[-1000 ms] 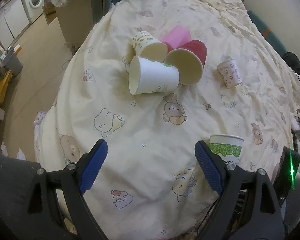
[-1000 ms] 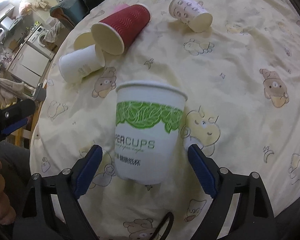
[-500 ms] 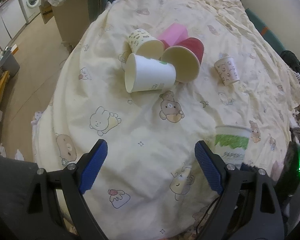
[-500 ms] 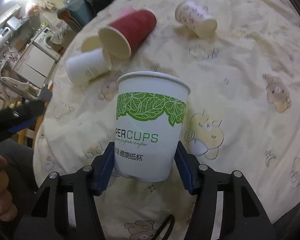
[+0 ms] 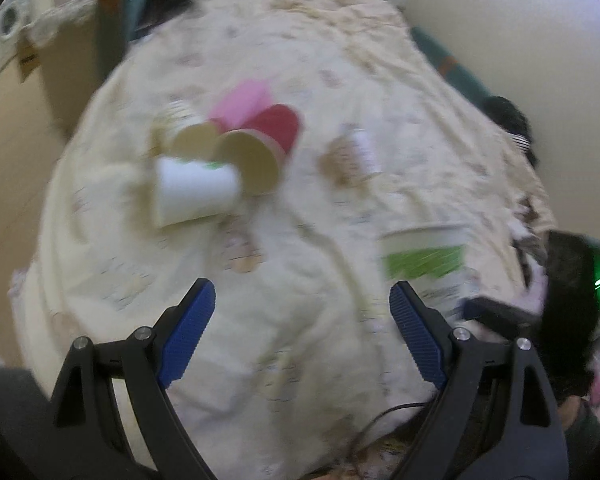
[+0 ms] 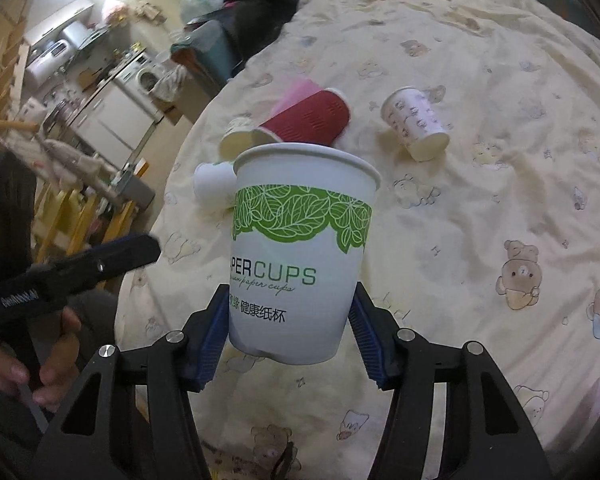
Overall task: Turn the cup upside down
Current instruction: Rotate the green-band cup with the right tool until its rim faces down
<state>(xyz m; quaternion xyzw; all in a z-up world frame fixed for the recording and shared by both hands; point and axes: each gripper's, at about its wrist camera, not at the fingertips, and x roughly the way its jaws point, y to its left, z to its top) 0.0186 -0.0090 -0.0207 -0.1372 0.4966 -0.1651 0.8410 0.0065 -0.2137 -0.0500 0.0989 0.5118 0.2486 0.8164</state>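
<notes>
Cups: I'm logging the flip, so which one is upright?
The green-leaf cup, clamped in the right gripper; the red cup and the others lie sideways.

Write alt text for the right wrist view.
The right hand-held gripper clamps the base of an upright white paper cup with a green leaf band, above a cream cartoon-print bedspread. Behind it, several cups lie tipped over, among them a red cup and a printed cup.
</notes>
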